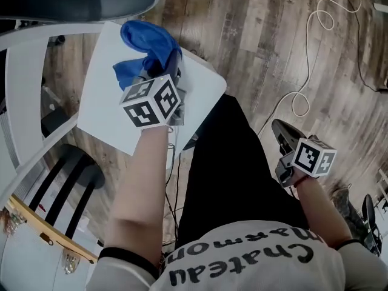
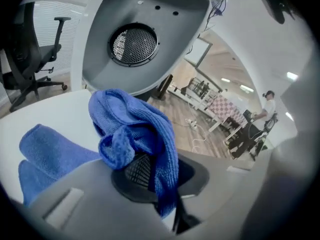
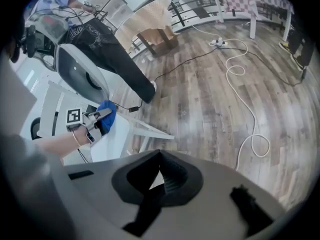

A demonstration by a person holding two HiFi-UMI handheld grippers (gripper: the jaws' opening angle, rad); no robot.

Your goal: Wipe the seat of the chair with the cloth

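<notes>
Cloth of blue knitted microfibre, its ribbed weave plain in the left gripper view, lies bunched on the far part of the chair seat. The seat is a smooth white slab with rounded corners. We see the left gripper closed on a fold of this cloth. The fabric comes out from between the black ridged pads and drapes over the grey jaw body. A second lobe of it rests flat on the seat to the left. Just beyond the cloth rises the chair's backrest, a grey moulded shell with a round perforated grille set in it.

We find the right gripper well apart from the chair, at the right of the scene. It hangs low beside the person's black trousers and above the floor. Its dark pads meet with nothing between them.

The floor is of wood-grain planks in mixed grey and brown, and a thin white cable loops across it. In the left gripper view a black mesh office chair stands at the far left.
</notes>
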